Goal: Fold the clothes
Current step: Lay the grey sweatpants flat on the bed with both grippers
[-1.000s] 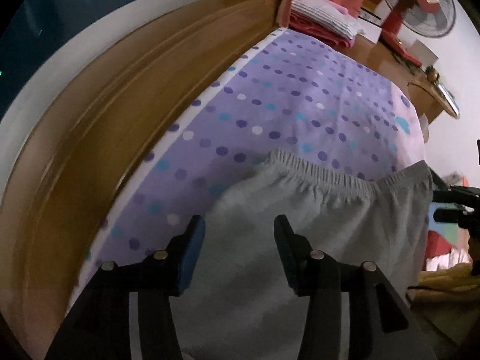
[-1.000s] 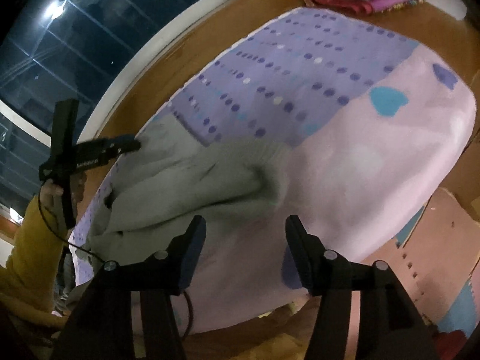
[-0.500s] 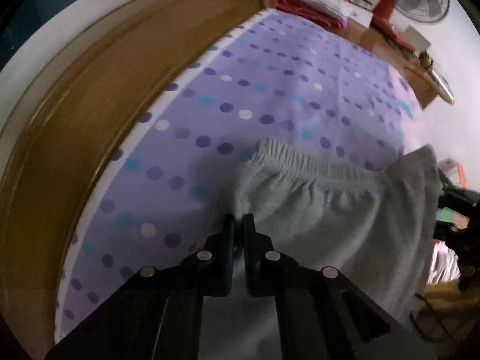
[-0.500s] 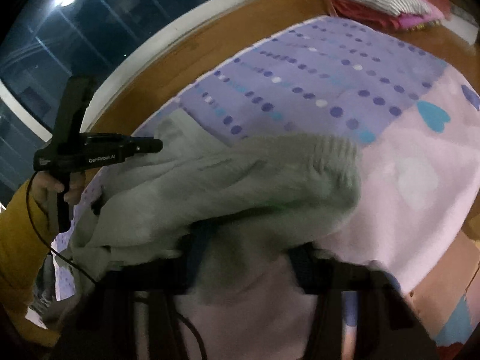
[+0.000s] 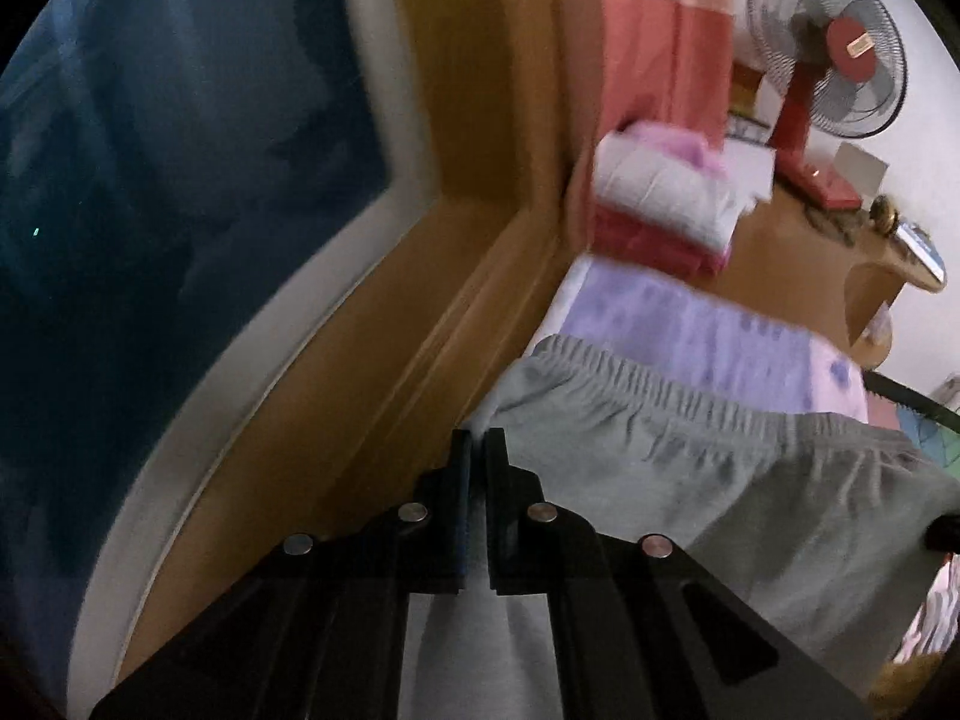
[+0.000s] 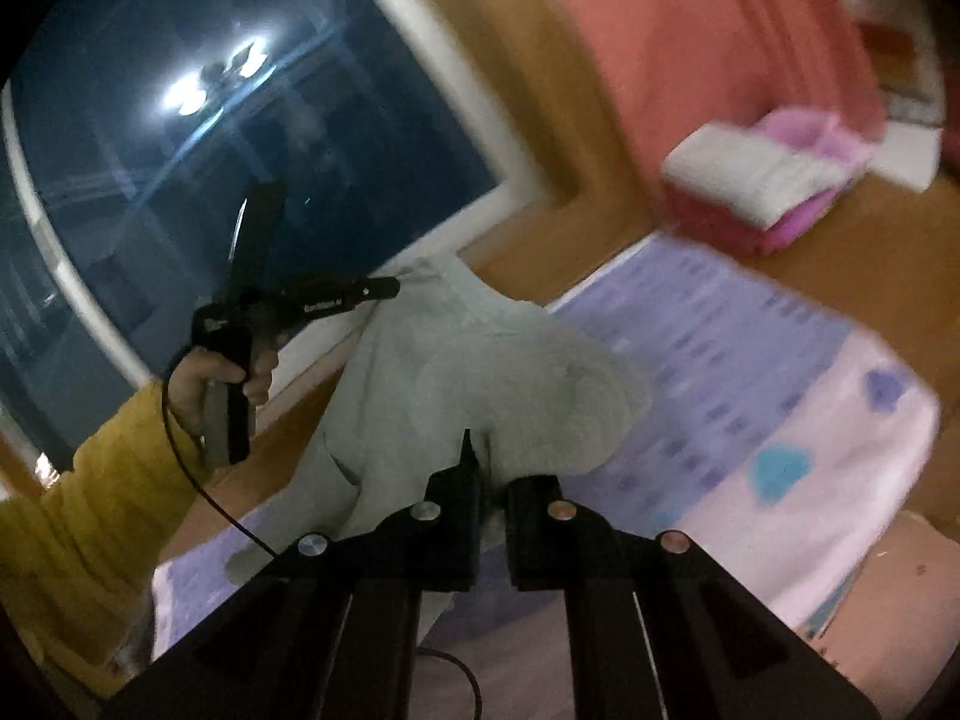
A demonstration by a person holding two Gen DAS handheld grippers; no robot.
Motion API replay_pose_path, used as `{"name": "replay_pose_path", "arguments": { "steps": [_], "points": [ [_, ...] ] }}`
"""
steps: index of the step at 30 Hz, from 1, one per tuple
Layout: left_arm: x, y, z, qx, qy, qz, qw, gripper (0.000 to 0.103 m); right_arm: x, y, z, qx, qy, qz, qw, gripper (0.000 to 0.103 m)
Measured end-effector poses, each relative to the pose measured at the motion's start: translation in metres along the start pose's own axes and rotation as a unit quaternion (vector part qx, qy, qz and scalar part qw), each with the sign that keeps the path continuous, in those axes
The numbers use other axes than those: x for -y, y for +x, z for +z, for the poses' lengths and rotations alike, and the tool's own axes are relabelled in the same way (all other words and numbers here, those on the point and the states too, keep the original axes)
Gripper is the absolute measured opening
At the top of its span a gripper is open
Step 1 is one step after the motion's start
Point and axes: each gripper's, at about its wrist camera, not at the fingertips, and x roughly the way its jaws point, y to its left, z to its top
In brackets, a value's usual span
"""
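Grey elasticated cotton shorts (image 5: pixel 708 480), flat on the purple dotted bedsheet (image 5: pixel 690 324) a second ago, now hang lifted, left gripper (image 5: pixel 474 450) and right gripper (image 6: pixel 483 456) each clamped on the fabric, ready for folding.

Grey shorts (image 5: pixel 690 468), purple dotted bedsheet (image 6: pixel 750 324), red fan (image 5: pixel 828 60), yellow sleeve (image 6: pixel 78 504)

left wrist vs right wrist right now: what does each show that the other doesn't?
Left wrist only: the red standing fan, and the elastic waistband of the grey shorts stretched sideways from the left gripper.

Right wrist only: the left gripper seen from outside in the person's hand, the yellow sleeve, ceiling light reflections in the window, and the right gripper shut on the shorts.

Both: the shorts lifted above the purple dotted bedsheet, the dark window, and the folded stack at the bed's far end.
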Motion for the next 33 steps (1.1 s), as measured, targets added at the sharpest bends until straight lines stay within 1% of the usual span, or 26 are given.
{"name": "replay_pose_path", "arguments": {
  "steps": [3,6,7,8,11,12,13,14,16,17,18,20,22,24,25,26,28,31,32,33],
  "points": [
    [0.030,0.037,0.032,0.007,-0.002,-0.038,0.9993,0.004,0.031,-0.005,0.016,0.019,0.006,-0.060,0.998,0.005],
    [0.054,0.079,0.045,-0.005,-0.024,-0.080,0.9965,0.004,0.067,0.006,0.022,0.011,0.006,-0.119,0.993,0.005],
    [0.059,0.087,0.045,-0.014,-0.027,-0.086,0.9958,0.004,0.078,0.011,0.022,0.006,0.005,-0.138,0.990,0.005],
    [0.063,0.091,0.042,-0.024,-0.029,-0.089,0.9953,0.004,0.091,0.021,0.020,-0.008,0.008,-0.149,0.989,0.005],
    [0.074,0.105,0.032,-0.055,-0.032,-0.097,0.9933,0.008,0.119,0.054,0.009,-0.060,0.016,-0.162,0.985,0.005],
    [0.076,0.106,0.028,-0.061,-0.029,-0.092,0.9934,0.008,0.123,0.061,0.005,-0.075,0.016,-0.165,0.983,0.005],
    [0.075,0.100,0.023,-0.063,-0.025,-0.085,0.9941,0.008,0.127,0.068,0.001,-0.090,0.016,-0.168,0.982,0.006],
    [0.072,0.092,0.017,-0.062,-0.023,-0.078,0.9948,0.010,0.131,0.075,-0.003,-0.105,0.016,-0.170,0.980,0.008],
    [0.061,0.068,0.001,-0.060,-0.027,-0.068,0.9955,0.018,0.137,0.076,-0.005,-0.113,0.021,-0.165,0.980,0.011],
    [0.053,0.054,-0.010,-0.059,-0.033,-0.061,0.9958,0.024,0.135,0.072,-0.004,-0.112,0.022,-0.166,0.980,0.015],
    [0.045,0.039,-0.024,-0.060,-0.043,-0.049,0.9961,0.026,0.133,0.067,-0.005,-0.110,0.021,-0.170,0.979,0.018],
    [0.027,0.010,-0.057,-0.062,-0.067,-0.022,0.9956,0.026,0.125,0.050,0.001,-0.096,0.018,-0.178,0.979,0.022],
    [0.010,-0.021,-0.097,-0.067,-0.107,0.002,0.9920,0.027,0.112,0.034,0.008,-0.080,-0.001,-0.175,0.981,0.027],
    [-0.006,-0.051,-0.141,-0.072,-0.155,0.026,0.9849,0.028,0.092,0.021,0.011,-0.067,-0.037,-0.177,0.981,0.035],
    [-0.013,-0.064,-0.165,-0.078,-0.186,0.038,0.9787,0.029,0.078,0.020,0.013,-0.066,-0.061,-0.171,0.981,0.041],
    [-0.018,-0.076,-0.189,-0.085,-0.218,0.049,0.9710,0.029,0.063,0.020,0.015,-0.064,-0.085,-0.163,0.981,0.044],
    [-0.025,-0.095,-0.233,-0.096,-0.277,0.064,0.9537,0.029,0.031,0.027,0.015,-0.075,-0.137,-0.140,0.978,0.045],
    [-0.029,-0.113,-0.283,-0.106,-0.342,0.072,0.9307,0.030,-0.017,0.061,0.012,-0.107,-0.192,-0.093,0.971,0.046],
    [-0.029,-0.118,-0.298,-0.107,-0.359,0.075,0.9243,0.030,-0.033,0.072,0.011,-0.118,-0.210,-0.076,0.968,0.049],
    [-0.028,-0.124,-0.312,-0.108,-0.375,0.081,0.9173,0.030,-0.043,0.089,0.009,-0.136,-0.210,-0.060,0.966,0.051]
  ]
}}
